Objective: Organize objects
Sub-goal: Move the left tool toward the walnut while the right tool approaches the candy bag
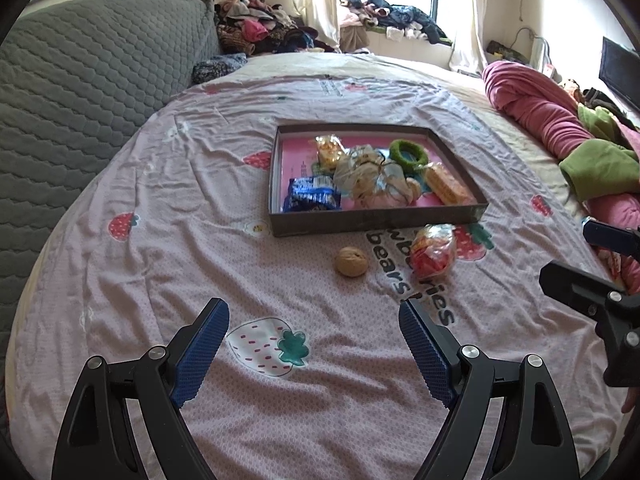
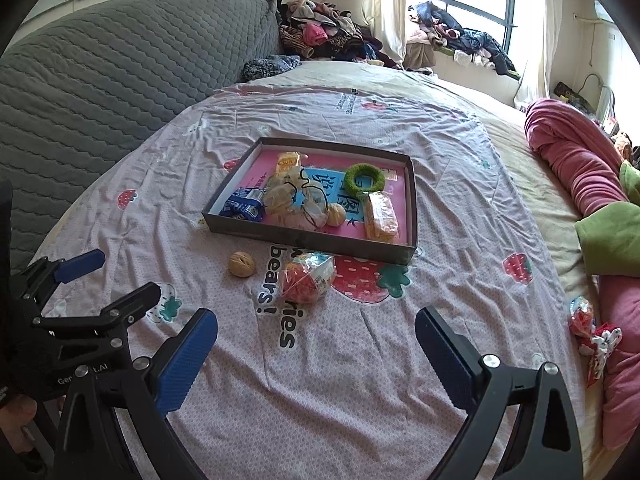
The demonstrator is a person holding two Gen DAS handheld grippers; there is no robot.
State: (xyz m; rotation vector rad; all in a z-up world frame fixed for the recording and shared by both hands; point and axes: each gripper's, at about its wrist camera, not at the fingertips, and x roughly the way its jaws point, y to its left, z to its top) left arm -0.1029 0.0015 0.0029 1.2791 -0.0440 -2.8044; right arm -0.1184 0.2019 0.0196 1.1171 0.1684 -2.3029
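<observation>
**Inspector A:** Left wrist view showed the left gripper [image 1: 314,320] with its jaws spread wide and nothing between them, pointed down at the bedsheet [image 1: 140,280]. A walnut [image 1: 351,262] lay loose on the sheet, ahead of the fingers and a little toward the right finger, well apart from both pads. Being round, it offered no long axis to square up to.

**Inspector B:** Right wrist view agreed. The right gripper [image 2: 316,330] was likewise open and empty. A red and orange snack packet [image 2: 307,278] sat ahead of it, nearly centred between the fingers, its longer side running roughly across the view. I judged the right hand nearer the packet and the left nearer the walnut.

**Inspector A:** Destination?

**Inspector B:** The shallow cardboard box [image 2: 312,238], just beyond both items. The packet lay just beside its near wall; whether it touched the wall I could not tell, owing to the lens distortion. Inside were a blue wrapper [image 2: 244,209], a green ring [image 2: 365,178], a yellow packet [image 2: 383,216] and a second walnut [image 2: 336,214].

**Inspector A:** Clearance?

**Inspector B:** Open sheet lay all round the walnut. The near wall crowded the packet's far side, so a far finger could snag there. Free floor remained at the box's back.
</observation>
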